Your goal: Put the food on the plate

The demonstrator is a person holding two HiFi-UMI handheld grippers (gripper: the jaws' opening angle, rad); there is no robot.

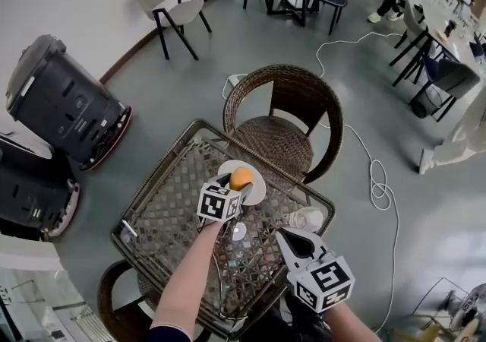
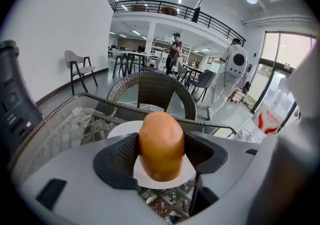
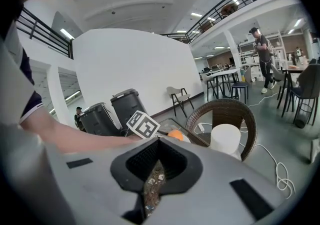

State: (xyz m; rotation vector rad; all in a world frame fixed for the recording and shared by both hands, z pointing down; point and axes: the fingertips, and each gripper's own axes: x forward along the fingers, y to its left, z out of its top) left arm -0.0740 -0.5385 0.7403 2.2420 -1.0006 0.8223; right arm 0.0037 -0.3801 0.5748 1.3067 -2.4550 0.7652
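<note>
An orange, potato-shaped piece of food (image 2: 160, 145) sits clamped between the jaws of my left gripper (image 1: 234, 190), held just above the white plate (image 1: 255, 193) near the far edge of the wicker-and-glass table (image 1: 163, 215). The same food (image 1: 241, 178) shows orange over the plate in the head view and as a small orange spot (image 3: 175, 134) in the right gripper view. My right gripper (image 1: 292, 245) hovers over the table's near right part, jaws shut with nothing between them.
A white cup (image 1: 307, 219) stands on the table right of the plate. A brown wicker chair (image 1: 292, 116) is pushed in at the far side. Two dark bins (image 1: 64, 109) stand at the left. A white cable (image 1: 376, 173) trails over the floor.
</note>
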